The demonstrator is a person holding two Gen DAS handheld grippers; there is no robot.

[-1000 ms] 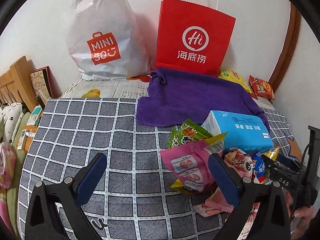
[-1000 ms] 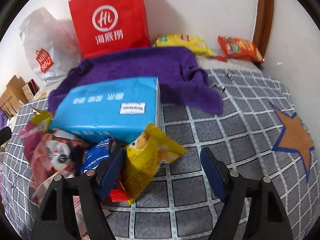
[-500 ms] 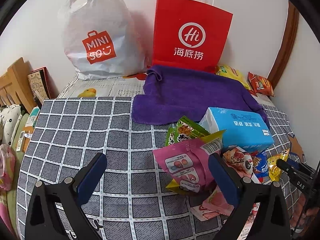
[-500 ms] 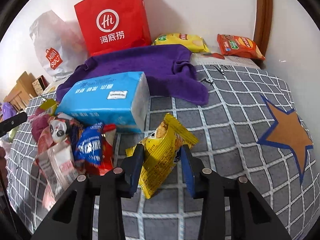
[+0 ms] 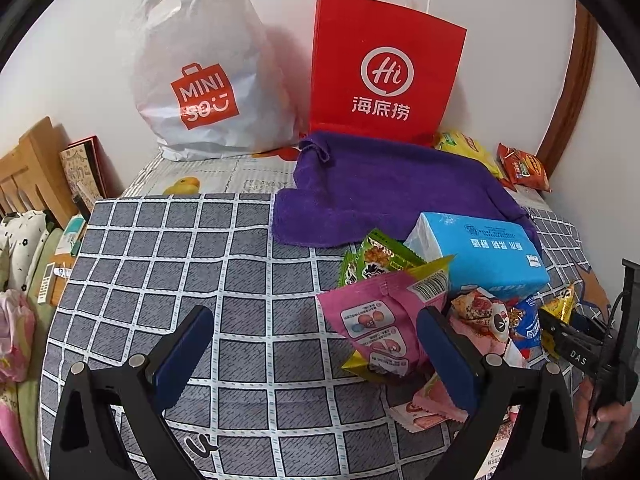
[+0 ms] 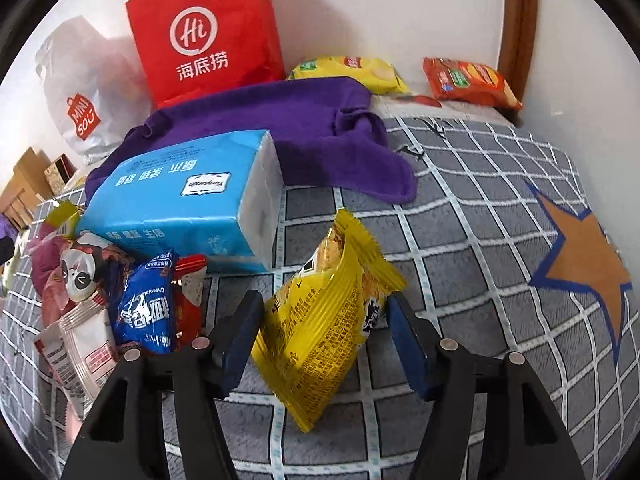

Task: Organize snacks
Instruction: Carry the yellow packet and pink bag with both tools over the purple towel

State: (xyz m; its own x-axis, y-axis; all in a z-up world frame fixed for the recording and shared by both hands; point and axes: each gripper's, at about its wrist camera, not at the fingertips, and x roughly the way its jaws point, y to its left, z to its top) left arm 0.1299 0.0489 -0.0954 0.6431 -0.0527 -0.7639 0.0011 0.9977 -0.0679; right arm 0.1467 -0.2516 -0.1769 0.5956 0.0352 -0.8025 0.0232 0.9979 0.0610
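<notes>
Two bags at wall: white Miniso bag (image 5: 200, 92) left, red Haidilao bag (image 5: 384, 76) right. One purple towel (image 5: 392, 188) before them. One blue tissue pack (image 6: 188, 200) on checked bedcover (image 5: 180, 248). Two snack packs by wall: yellow (image 6: 352, 72), orange (image 6: 468, 80).

My left gripper (image 5: 316, 354): jaws wide apart, empty; pink snack pouch (image 5: 380, 324) just inside right jaw.

My right gripper (image 6: 324, 340): jaws clamped on yellow snack packet (image 6: 324, 312), packet upright between them, right of snack pile.
</notes>
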